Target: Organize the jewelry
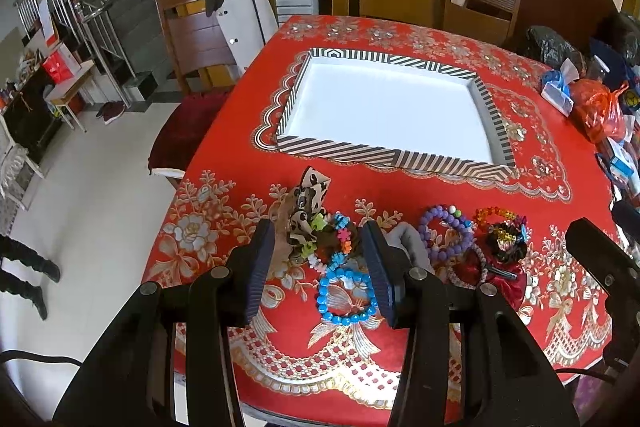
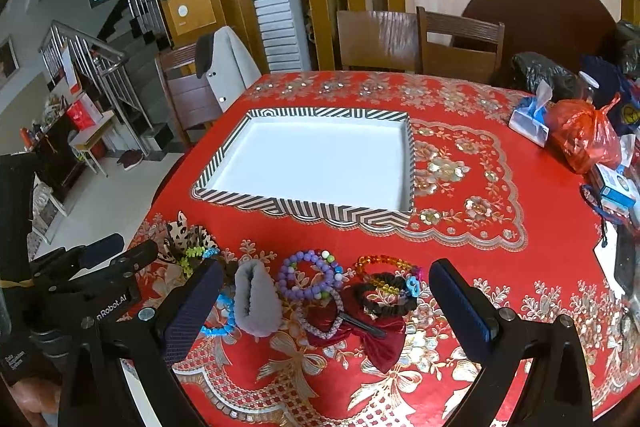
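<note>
A row of jewelry and hair pieces lies on the red tablecloth (image 2: 460, 239) in front of an empty striped tray (image 1: 396, 157) with a white floor. My left gripper (image 1: 318, 239) is open above a leopard-print bow (image 1: 306, 205), a multicoloured flower bracelet (image 1: 340, 243) and a blue bead bracelet (image 1: 346, 297). My right gripper (image 2: 324, 281) is open wide above a grey scrunchie (image 2: 256, 301), a purple bead bracelet (image 2: 308, 275), a black scrunchie (image 2: 384, 293), an orange bead bracelet (image 2: 380, 262) and a red bow clip (image 2: 372, 337). The tray also shows in the right wrist view (image 2: 304, 209).
Plastic bags (image 2: 580, 135), a tissue pack (image 2: 530, 119) and small boxes (image 2: 616, 191) crowd the table's right side. Wooden chairs (image 2: 460, 43) stand at the far edge, another with a jacket (image 1: 240, 15) at the left. The left table edge drops to white floor.
</note>
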Motion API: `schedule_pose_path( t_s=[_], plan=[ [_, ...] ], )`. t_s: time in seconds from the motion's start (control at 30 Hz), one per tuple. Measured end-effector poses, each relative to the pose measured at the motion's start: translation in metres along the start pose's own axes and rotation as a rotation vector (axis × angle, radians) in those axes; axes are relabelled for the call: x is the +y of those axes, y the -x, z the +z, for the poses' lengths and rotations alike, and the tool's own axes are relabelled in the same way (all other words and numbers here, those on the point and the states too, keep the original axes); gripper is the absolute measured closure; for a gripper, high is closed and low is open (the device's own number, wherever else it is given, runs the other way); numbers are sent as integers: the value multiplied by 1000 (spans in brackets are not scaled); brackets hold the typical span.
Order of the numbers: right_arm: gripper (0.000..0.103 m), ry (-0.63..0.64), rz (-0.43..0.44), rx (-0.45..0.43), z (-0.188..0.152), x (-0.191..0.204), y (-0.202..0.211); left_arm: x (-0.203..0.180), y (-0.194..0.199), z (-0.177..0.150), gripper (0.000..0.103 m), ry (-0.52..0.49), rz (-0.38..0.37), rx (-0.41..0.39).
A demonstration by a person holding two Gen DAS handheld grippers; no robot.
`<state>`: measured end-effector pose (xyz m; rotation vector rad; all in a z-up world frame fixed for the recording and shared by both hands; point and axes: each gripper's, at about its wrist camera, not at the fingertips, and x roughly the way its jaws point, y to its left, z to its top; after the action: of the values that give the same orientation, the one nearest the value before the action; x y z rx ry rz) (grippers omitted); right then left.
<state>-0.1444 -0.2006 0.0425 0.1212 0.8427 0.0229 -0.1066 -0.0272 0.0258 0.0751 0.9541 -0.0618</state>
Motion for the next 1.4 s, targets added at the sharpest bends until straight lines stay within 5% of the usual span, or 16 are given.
schedule_pose_path(
  t_s=[1.4],
  plan=[
    [1,10,12,69,-5,-3,-22,28,-14,2,58,62,1,52]
  ],
)
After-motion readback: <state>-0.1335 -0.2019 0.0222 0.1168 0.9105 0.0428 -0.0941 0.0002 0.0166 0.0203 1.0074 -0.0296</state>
